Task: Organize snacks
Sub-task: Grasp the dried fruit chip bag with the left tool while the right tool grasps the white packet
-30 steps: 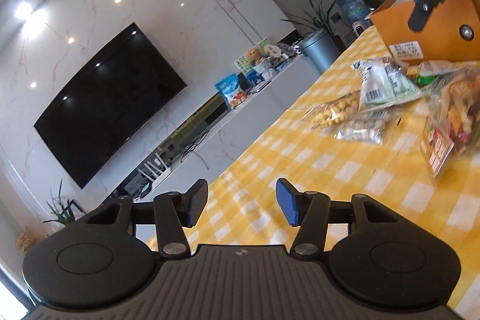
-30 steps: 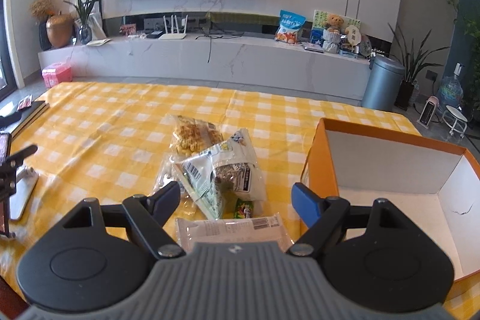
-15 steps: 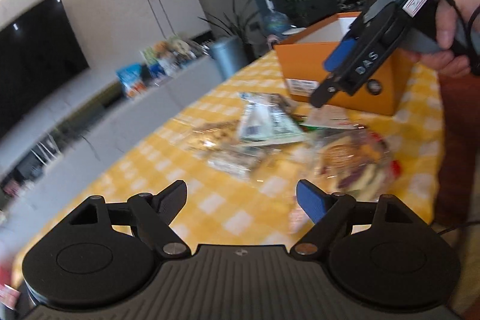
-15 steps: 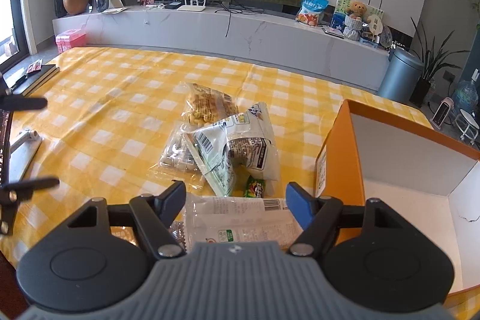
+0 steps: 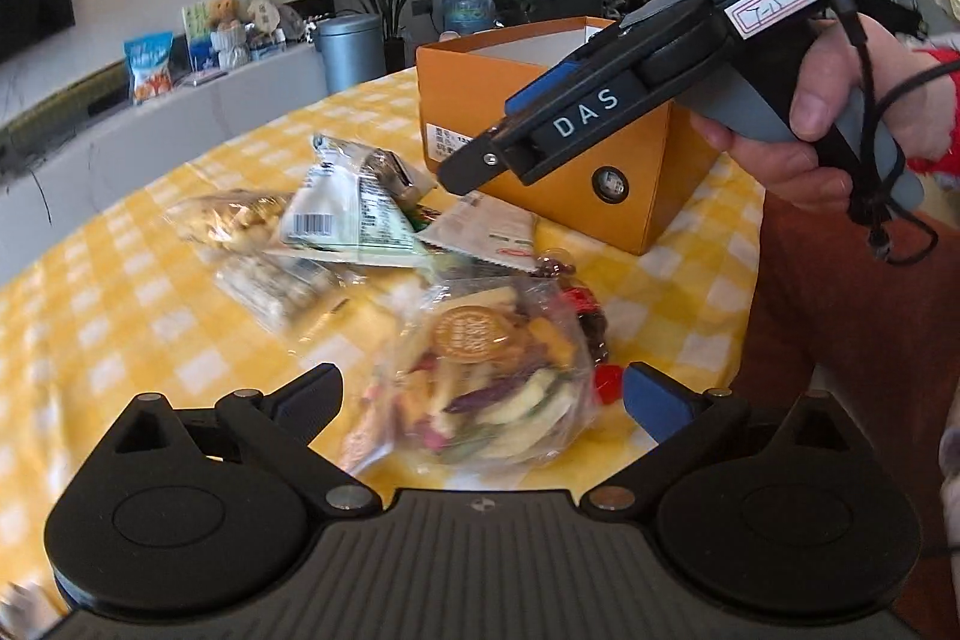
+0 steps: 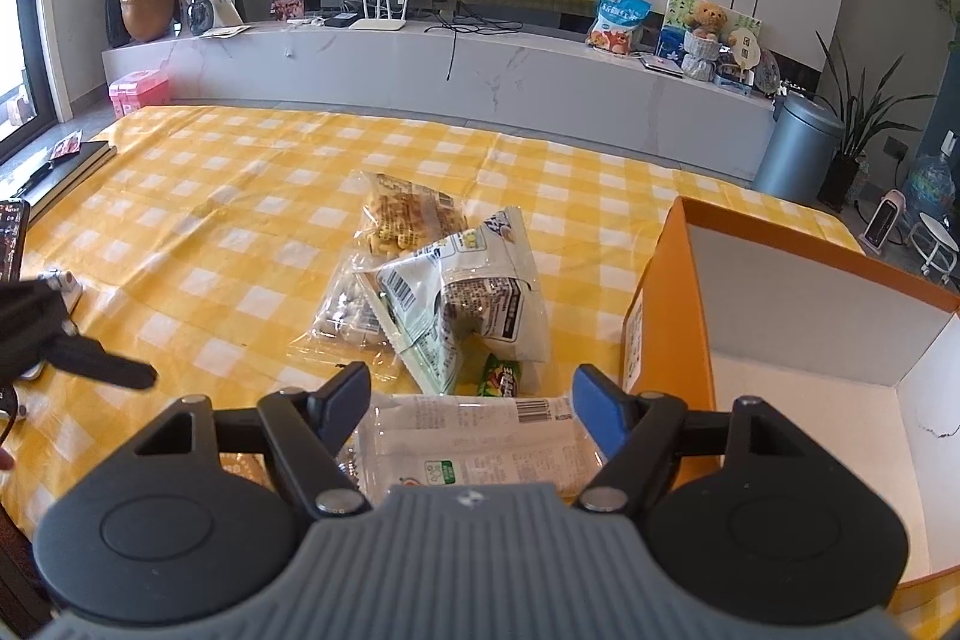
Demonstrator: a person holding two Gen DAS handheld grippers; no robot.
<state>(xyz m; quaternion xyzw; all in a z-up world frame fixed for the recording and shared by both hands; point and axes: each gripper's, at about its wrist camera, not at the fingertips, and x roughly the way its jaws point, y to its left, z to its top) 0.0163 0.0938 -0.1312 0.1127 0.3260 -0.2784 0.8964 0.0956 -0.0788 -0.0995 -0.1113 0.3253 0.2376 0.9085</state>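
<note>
A heap of snack packets lies on the yellow checked tablecloth [image 6: 240,220]. In it are a bag of yellow puffs [image 6: 408,214], a green-white packet [image 6: 456,298], a clear packet [image 6: 354,310] and a small green candy [image 6: 501,376]. My left gripper [image 5: 483,391] hovers over a clear bag of vegetable chips [image 5: 480,334]; its jaws are opening, the bag lies between them and the pads are clear of it. My right gripper [image 6: 473,391] is open above a white packet [image 6: 474,442]. The orange box [image 6: 666,316] stands open beside it.
A person's hand [image 5: 810,124] holds the right gripper in front of the box. A phone [image 6: 12,238], a dark book [image 6: 72,166] and a small white object [image 6: 60,283] lie at the table's left side. The table edge runs just right of the chips bag.
The left gripper has swung from the TV wall round to the snack heap and spread its jaws wide. The right gripper has edged a little closer over the white packet.
</note>
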